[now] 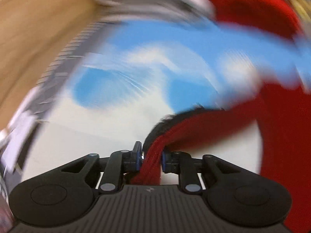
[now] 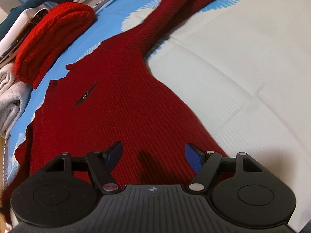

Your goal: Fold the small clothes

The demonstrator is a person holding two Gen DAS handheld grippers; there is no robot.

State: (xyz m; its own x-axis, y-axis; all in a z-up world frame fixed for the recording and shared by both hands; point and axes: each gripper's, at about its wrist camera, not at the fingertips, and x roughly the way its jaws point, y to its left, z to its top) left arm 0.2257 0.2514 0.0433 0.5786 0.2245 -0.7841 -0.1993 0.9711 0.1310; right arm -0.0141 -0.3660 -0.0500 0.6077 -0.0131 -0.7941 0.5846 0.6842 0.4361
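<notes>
We've got the left gripper (image 1: pixel 152 160) clamped on a bunched strip of the dark red sweater (image 1: pixel 204 125); its blue pads (image 1: pixel 138 160) press the knit from both sides, w/ fabric running back under the tool body. No earlier pic to compare, so we only give the grip as it stands. The rest of that view is heavily blurred: red knit sweeps up to the right, a blue & white bed cover (image 1: pixel 116 89) lies beyond, and a tan surface (image 1: pixel 35 29) sits at far left. Details there we can't tell.

Our right gripper (image 2: pixel 153 155) hangs w/ jaws wide apart, nothing between them, just above the sweater's lower body. We can't tell if the fingertips touch the knit.

In the right wrist view the dark red sweater (image 2: pixel 116 97) lies flat on the bed cover (image 2: pixel 233 77), front up, one sleeve stretched toward the far right. A small dark emblem (image 2: pixel 85 96) sits on the chest. At far left, beside the collar, a brighter red folded garment (image 2: pixel 54 38) rests in a stack, w/ a pale folded cloth (image 2: pixel 11 97) nearer to us on the left edge.
</notes>
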